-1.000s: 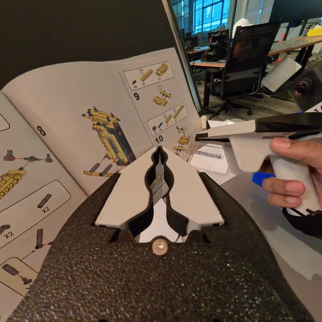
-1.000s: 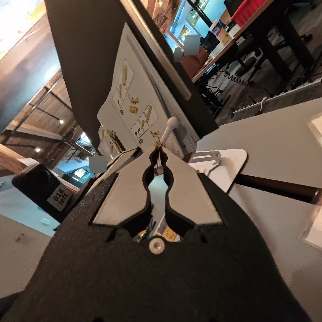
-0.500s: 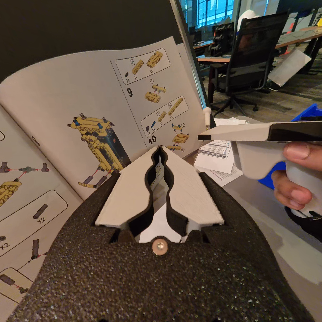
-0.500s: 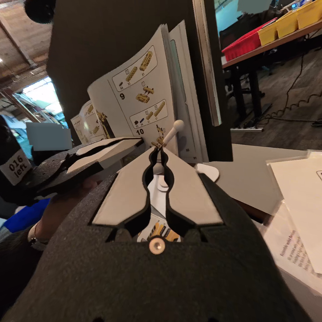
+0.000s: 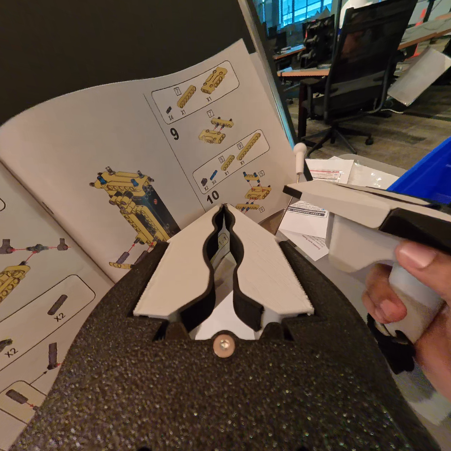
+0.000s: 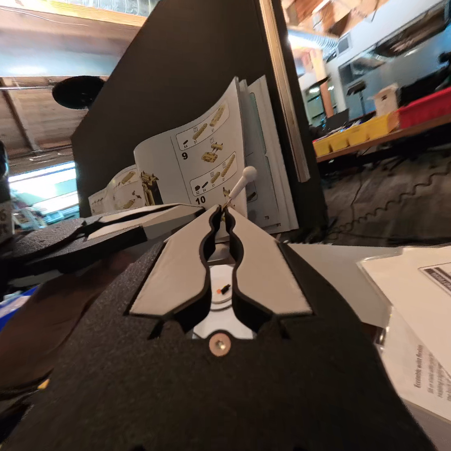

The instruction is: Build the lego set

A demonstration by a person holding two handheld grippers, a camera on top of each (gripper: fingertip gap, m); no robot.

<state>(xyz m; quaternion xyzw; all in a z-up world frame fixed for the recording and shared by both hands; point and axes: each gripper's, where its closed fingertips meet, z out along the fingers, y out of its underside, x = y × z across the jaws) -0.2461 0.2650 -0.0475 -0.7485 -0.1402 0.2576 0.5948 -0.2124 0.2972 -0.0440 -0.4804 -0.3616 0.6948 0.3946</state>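
Left claw (image 5: 223, 207) clenched on the lower edge of the open booklet page (image 5: 136, 136), bowing it forward. Right claw (image 6: 223, 211) clenched on the thin wire of the white-knobbed page holder (image 6: 242, 181) in front of that page, apparently to free it.

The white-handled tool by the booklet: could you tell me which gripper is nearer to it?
Right. The right gripper is shut on the white-handled tool's thin shaft; the left gripper sits apart to its left, shut on the booklet's page.

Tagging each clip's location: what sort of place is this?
Probably an open-plan office or lab workspace: a black mesh swivel chair at long desks, yellow plastic bins on a bench, and a dark desk partition panel.
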